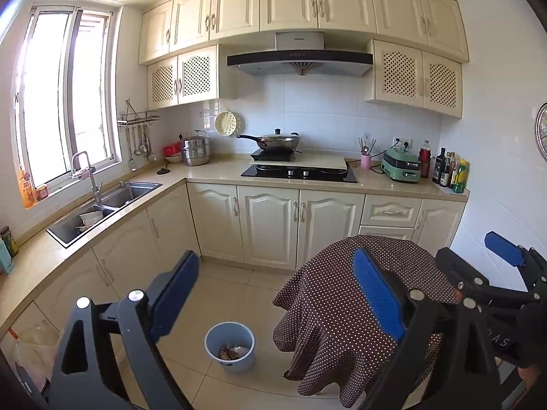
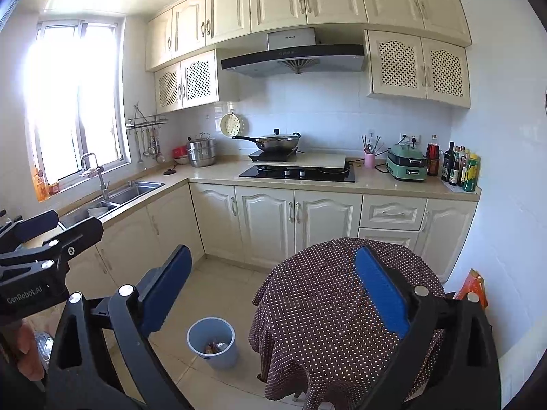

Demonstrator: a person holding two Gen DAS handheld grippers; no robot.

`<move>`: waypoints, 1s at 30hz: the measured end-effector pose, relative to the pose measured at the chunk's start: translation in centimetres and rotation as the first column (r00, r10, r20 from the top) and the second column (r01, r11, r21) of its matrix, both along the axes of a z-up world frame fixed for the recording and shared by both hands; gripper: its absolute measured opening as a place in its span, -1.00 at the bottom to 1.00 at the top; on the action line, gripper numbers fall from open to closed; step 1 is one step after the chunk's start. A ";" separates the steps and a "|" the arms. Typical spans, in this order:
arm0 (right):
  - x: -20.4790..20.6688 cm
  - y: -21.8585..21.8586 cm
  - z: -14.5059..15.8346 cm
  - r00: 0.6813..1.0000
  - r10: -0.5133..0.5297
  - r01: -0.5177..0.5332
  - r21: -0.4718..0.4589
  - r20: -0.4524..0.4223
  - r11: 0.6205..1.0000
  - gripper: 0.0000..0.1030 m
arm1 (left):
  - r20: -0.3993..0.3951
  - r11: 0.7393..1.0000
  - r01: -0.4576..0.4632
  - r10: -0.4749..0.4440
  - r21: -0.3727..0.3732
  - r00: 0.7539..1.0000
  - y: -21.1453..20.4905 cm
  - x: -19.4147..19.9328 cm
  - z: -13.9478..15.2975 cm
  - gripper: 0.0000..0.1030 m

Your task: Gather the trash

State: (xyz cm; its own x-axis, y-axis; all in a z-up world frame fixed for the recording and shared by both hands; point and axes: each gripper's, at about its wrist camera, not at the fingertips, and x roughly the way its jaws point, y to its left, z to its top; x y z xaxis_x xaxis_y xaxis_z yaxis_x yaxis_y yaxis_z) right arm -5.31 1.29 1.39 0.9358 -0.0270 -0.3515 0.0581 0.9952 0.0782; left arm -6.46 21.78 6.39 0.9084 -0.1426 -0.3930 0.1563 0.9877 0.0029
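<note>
The left hand-held gripper (image 1: 277,294) is held wide apart above the floor, and nothing is gripped between its blue pads (image 1: 376,294). The right hand-held gripper (image 2: 273,294) is likewise spread wide, with nothing between its blue pads (image 2: 381,294). In the left wrist view the right hand-held gripper is seen at the right edge; in the right wrist view the left one is seen at the left edge.

A small round light-blue plastic bin (image 1: 229,345) is seen standing upright on the beige tiled floor (image 1: 239,283), just beside a round surface draped with a brown white-dotted cloth (image 1: 328,307). Crumpled wrappers and scraps of trash (image 1: 234,353) are seen lying at the bottom of the bin (image 2: 212,341). No loose trash can be made out on the cloth (image 2: 324,290).

Further back, a cream-coloured kitchen surface (image 1: 212,171) is seen, carrying a black glass hob (image 1: 299,172), a lidded steel wok (image 1: 277,140) and a green electric cooker (image 1: 400,164). A steel double sink (image 1: 102,208) is set under the window.
</note>
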 end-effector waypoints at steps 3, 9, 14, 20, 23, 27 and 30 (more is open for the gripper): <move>-0.3 -0.2 0.1 1.000 0.000 0.000 0.004 0.007 1.000 0.82 | 0.001 1.000 -0.005 0.005 0.002 1.000 0.0 0.0 0.1 0.74; -0.4 -0.6 0.0 1.000 0.005 -0.005 0.010 -0.002 1.000 0.83 | -0.007 1.000 -0.016 0.016 0.006 1.000 0.0 0.0 0.2 0.74; -0.5 -1.0 0.2 1.000 0.014 -0.014 0.011 -0.003 1.000 0.83 | -0.007 1.000 -0.024 0.024 0.011 1.000 -0.2 -0.1 0.5 0.74; -0.6 -1.2 0.4 1.000 0.021 -0.021 0.007 -0.004 1.000 0.83 | -0.010 0.999 -0.032 0.032 0.015 0.999 -0.4 -0.6 0.4 0.74; -0.3 -1.6 0.6 1.000 0.024 -0.024 0.011 -0.006 1.000 0.83 | -0.010 0.999 -0.035 0.035 0.013 0.999 -0.4 -0.5 0.7 0.74; -0.5 -1.8 0.7 1.000 0.023 -0.023 0.007 -0.005 1.000 0.83 | -0.008 0.999 -0.037 0.037 0.017 0.999 -0.6 -0.9 0.7 0.74; -0.6 -2.0 0.8 1.000 0.021 -0.021 0.008 -0.006 1.000 0.83 | -0.010 0.999 -0.036 0.036 0.021 0.999 -0.8 -1.2 0.6 0.74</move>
